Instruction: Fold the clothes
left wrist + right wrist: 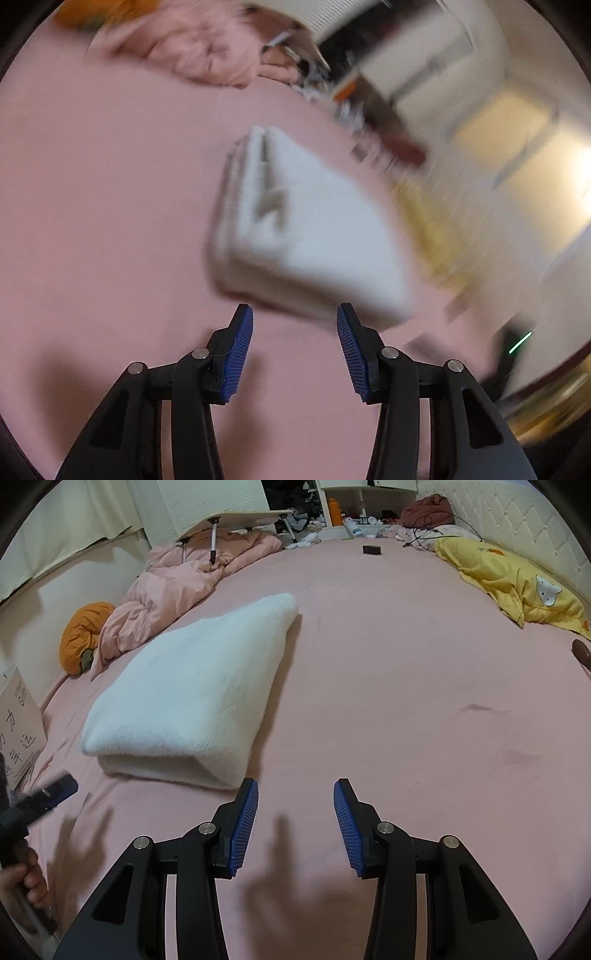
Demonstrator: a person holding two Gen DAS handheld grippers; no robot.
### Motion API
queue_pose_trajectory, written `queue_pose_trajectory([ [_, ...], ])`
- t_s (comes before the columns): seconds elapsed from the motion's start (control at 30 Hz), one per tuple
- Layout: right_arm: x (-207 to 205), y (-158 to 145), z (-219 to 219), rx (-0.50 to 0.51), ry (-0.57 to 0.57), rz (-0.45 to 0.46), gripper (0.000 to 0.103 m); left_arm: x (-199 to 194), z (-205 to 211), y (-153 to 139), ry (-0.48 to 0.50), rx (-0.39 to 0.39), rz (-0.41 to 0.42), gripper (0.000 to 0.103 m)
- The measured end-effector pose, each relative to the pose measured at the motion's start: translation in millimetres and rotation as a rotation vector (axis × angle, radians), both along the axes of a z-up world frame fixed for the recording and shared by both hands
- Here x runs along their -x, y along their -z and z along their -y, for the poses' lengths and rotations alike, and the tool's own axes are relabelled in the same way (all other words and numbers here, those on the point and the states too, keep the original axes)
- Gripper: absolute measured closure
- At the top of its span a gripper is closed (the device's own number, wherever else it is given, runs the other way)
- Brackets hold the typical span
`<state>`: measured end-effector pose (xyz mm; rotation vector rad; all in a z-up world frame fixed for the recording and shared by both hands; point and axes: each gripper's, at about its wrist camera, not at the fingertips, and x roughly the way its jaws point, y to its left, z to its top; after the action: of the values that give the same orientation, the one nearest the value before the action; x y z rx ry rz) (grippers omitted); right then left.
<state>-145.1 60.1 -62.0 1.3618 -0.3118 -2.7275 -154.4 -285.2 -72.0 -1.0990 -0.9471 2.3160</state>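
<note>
White folded garment (192, 690): thick, layered, flat on pink bed (388, 686) near left edge. Right half of bed bare. Left gripper (294, 332) and right gripper (295, 805) released, 2 claws empty.

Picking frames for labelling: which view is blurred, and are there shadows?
Left wrist view: heavy motion blur smears the folded white garment and the room behind it. Right wrist view: sharp; the right gripper casts soft shadows on the pink sheet.
</note>
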Motion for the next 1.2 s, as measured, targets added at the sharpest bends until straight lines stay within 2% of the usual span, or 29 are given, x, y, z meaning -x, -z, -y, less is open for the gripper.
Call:
queue_pose_trajectory([
  [0.13, -2, -1, 2, -0.005, -0.002, 0.000, 0.059, 13, -1, 20, -0.087, -0.228, 0.022, 0.057],
  [0.17, -3, -1, 2, -0.006, -0.002, -0.002, 0.059, 18, -2, 25, -0.110, -0.259, 0.035, 0.057],
  [0.23, -3, -1, 1, -0.001, 0.003, 0.000, 0.059, 29, -9, 38, -0.170, -0.263, 0.088, 0.057],
  [0.33, -3, -1, 2, 0.002, 0.003, 0.004, 0.059, 33, -11, 51, -0.267, -0.362, 0.067, 0.058],
  [0.37, -3, -2, 2, -0.001, 0.000, 0.004, 0.059, 34, -10, 52, -0.296, -0.380, 0.052, 0.070],
  [0.4, -3, -2, 2, 0.000, -0.001, 0.003, 0.059, 37, -11, 52, -0.320, -0.360, 0.049, 0.091],
  [0.57, -3, -2, 0, 0.014, 0.001, 0.003, 0.059, 40, -20, 42, -0.300, -0.203, 0.066, 0.091],
  [0.63, -3, -2, 0, 0.014, 0.001, 0.002, 0.059, 36, -19, 35, -0.297, -0.103, 0.084, 0.066],
  [0.67, -2, -2, 0, 0.016, 0.000, 0.004, 0.059, 37, -19, 32, -0.299, -0.053, 0.082, 0.061],
  [0.7, -2, -1, 0, 0.017, -0.001, 0.007, 0.059, 34, -16, 29, -0.302, -0.032, 0.054, 0.066],
  [0.73, -2, -1, 0, 0.017, -0.001, 0.009, 0.059, 31, -14, 28, -0.298, -0.028, 0.046, 0.084],
  [0.83, -2, -1, 1, 0.015, -0.001, 0.010, 0.059, 30, -7, 34, -0.258, -0.042, 0.051, 0.085],
  [0.9, -3, -1, 0, 0.012, -0.003, 0.008, 0.059, 25, -1, 34, -0.252, -0.083, 0.048, 0.080],
  [0.93, -3, -2, 0, 0.007, -0.006, 0.006, 0.059, 22, 5, 35, -0.264, -0.127, 0.055, 0.075],
  [0.97, -3, -2, 0, 0.004, -0.009, 0.002, 0.059, 18, 15, 39, -0.287, -0.178, 0.068, 0.066],
  [1.07, -1, -4, 1, -0.016, -0.023, -0.009, 0.059, 11, 41, 38, -0.353, -0.211, 0.057, 0.065],
  [1.13, 1, -4, 3, -0.030, -0.046, -0.017, 0.059, -3, 59, 34, -0.409, -0.162, 0.063, 0.065],
  [1.17, 2, -3, 5, -0.028, -0.081, -0.024, 0.059, -8, 61, 27, -0.421, -0.090, 0.065, 0.065],
  [1.2, 3, -2, 7, -0.027, -0.111, -0.026, 0.059, -11, 56, 16, -0.405, 0.028, 0.061, 0.065],
])
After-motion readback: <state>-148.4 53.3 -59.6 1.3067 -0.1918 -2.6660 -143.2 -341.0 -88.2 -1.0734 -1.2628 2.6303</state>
